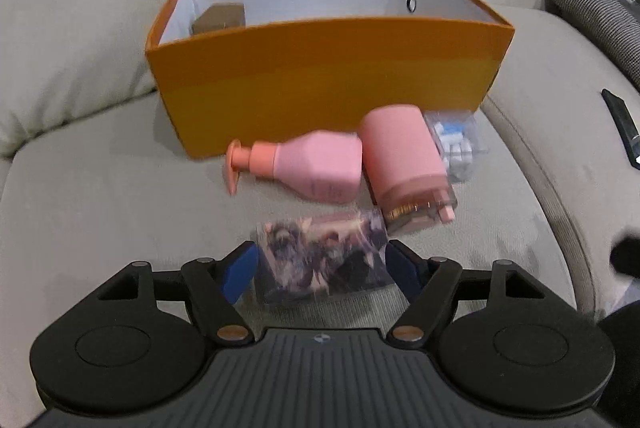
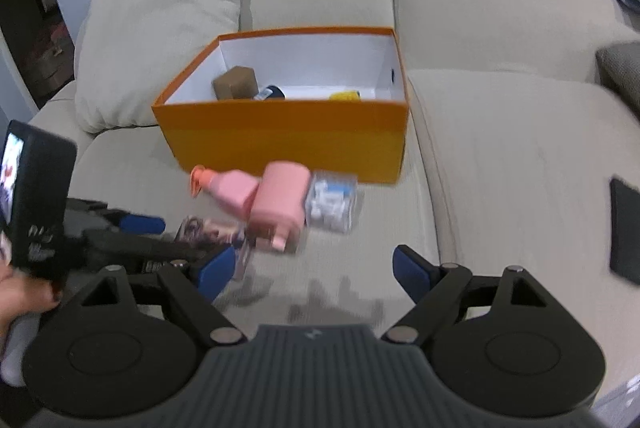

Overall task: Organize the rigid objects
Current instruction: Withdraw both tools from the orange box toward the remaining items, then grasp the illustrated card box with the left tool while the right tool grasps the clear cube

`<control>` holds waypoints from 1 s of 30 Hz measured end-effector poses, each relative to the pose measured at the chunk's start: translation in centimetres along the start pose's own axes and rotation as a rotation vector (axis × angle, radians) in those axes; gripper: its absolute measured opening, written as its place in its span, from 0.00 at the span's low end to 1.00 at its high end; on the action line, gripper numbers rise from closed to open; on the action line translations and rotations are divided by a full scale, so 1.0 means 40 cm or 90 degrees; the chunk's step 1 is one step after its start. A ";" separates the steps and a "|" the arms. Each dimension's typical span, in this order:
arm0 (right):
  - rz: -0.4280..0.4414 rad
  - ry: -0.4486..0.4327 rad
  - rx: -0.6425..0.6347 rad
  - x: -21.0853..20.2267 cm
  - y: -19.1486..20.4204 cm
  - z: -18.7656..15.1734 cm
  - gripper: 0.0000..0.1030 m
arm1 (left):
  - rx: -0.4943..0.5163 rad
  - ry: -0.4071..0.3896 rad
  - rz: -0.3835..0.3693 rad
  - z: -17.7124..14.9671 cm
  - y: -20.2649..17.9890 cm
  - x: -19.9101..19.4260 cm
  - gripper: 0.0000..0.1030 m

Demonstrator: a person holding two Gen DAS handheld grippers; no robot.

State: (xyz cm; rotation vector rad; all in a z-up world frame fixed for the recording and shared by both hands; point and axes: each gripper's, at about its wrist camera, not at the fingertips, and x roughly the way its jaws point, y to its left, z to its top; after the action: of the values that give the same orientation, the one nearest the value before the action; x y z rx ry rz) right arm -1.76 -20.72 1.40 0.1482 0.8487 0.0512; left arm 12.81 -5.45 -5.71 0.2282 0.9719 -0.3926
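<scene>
An orange box [image 1: 320, 79] with a white inside stands on the sofa seat. It holds a brown block [image 2: 236, 81], a dark blue item [image 2: 272, 92] and a yellow item [image 2: 346, 95]. In front of it lie a pink pump bottle [image 1: 316, 163], a pink cylindrical container [image 1: 404, 159] and a clear case of white and blue pieces [image 1: 456, 143]. Nearer lies a clear picture-printed box [image 1: 320, 260]. My left gripper [image 1: 322, 268] is open, its blue pads flanking that box. My right gripper [image 2: 312, 272] is open over bare seat, with nothing between its fingers.
A loose cushion [image 2: 160, 39] leans at the back left of the orange box [image 2: 288, 135]. A flat black device [image 2: 626, 228] lies on the seat to the right. A grey textured cushion [image 1: 592, 15] sits at the far right. A hand [image 2: 20, 292] holds the left tool.
</scene>
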 end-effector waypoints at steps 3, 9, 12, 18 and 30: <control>0.004 0.013 0.016 0.011 -0.010 -0.031 0.85 | 0.084 -0.017 -0.071 0.013 0.002 0.011 0.86; 0.013 0.025 0.047 0.026 -0.027 -0.055 0.85 | 0.246 0.046 -0.105 0.034 0.012 0.065 0.86; 0.013 0.035 0.055 0.038 -0.033 -0.054 0.85 | 0.317 0.062 -0.110 0.037 0.002 0.079 0.86; 0.013 0.053 0.064 0.056 -0.042 -0.063 0.85 | 0.462 0.088 -0.117 0.017 -0.054 0.091 0.90; 0.007 0.072 0.075 0.089 -0.054 -0.064 0.88 | 0.404 0.161 -0.133 0.038 0.008 0.148 0.83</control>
State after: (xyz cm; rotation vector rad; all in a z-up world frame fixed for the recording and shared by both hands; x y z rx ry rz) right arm -1.35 -22.18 -3.25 0.2628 0.9635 0.0191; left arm 17.06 -7.03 -9.82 0.7690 1.1000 -0.8780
